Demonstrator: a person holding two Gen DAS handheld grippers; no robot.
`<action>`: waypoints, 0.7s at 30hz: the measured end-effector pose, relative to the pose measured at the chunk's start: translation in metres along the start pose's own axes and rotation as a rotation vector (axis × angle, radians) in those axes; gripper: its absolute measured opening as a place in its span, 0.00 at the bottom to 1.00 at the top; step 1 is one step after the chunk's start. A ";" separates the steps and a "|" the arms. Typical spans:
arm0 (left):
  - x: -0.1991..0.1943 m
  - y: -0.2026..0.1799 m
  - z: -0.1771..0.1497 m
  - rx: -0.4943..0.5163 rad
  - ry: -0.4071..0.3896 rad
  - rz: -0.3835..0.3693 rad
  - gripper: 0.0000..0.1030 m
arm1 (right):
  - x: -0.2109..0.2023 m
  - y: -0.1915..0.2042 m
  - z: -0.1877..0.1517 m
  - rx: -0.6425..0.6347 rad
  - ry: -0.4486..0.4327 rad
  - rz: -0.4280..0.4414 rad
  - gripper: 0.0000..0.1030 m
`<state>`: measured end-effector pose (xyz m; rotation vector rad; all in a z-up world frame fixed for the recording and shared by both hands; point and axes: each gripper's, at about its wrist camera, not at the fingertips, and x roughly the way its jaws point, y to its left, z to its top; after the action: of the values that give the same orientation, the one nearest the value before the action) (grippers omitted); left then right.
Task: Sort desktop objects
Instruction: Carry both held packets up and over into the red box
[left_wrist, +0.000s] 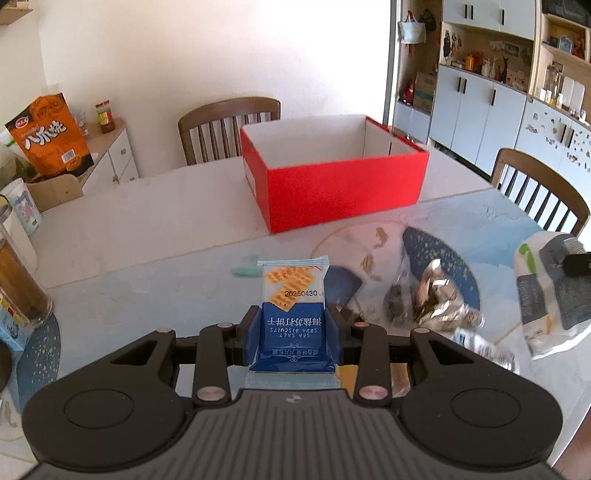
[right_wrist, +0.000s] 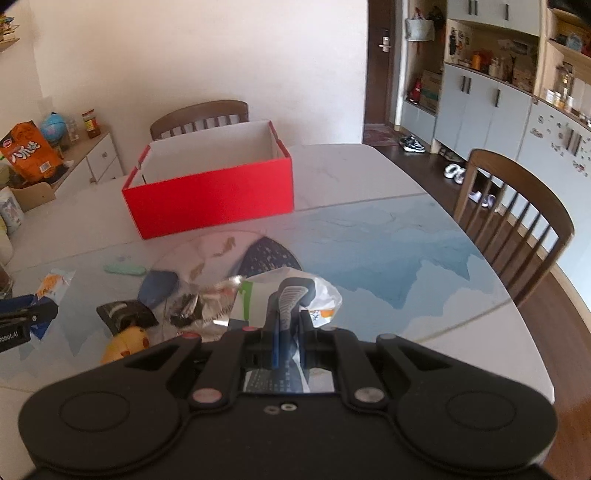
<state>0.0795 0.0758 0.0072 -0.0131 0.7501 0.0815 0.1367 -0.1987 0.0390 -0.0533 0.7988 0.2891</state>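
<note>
**Both grippers hold snack packets in front of the red box**

The left gripper (left_wrist: 293, 325) is closed on a soda biscuit packet (left_wrist: 292, 295), its blue pads pressing the packet's two long sides. The packet's long axis runs straight forward along the fingers, toward the red box (left_wrist: 332, 181); its blue printed end sits back between the pads and its pale end, with the cracker picture and a stamped date, sticks out ahead. The packet is lifted clear of the worktop (left_wrist: 147, 229).

The right gripper (right_wrist: 290, 325) is pinched narrowly on a white snack bag (right_wrist: 288, 295) with green, orange and grey print. The bag is crumpled, bulging forward and to both sides of the fingers, so its long axis cannot be told. In the left wrist view the same bag (left_wrist: 546, 291) hangs at the right edge.

The red box stands open-topped, white inside, on the far half of the worktop, its long side roughly across both views, well apart from both grippers. Between it and the grippers lie a crinkled silver foil wrapper (left_wrist: 439, 291), a mint-green flat object (right_wrist: 125, 268), a dark packet (right_wrist: 127, 313) and a yellow rounded object (right_wrist: 127, 343). Wooden chairs (right_wrist: 199, 116) stand behind the box and at the right.
</note>
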 end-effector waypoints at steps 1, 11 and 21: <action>0.000 -0.001 0.003 -0.009 -0.002 -0.002 0.34 | 0.002 -0.001 0.005 -0.007 0.001 0.010 0.09; 0.011 -0.011 0.041 -0.052 -0.023 0.025 0.34 | 0.019 -0.009 0.060 -0.056 -0.025 0.095 0.09; 0.030 -0.019 0.080 -0.092 -0.037 0.066 0.34 | 0.046 -0.010 0.117 -0.114 -0.045 0.173 0.09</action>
<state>0.1572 0.0619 0.0449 -0.0741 0.7090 0.1784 0.2514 -0.1789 0.0878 -0.0841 0.7431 0.4982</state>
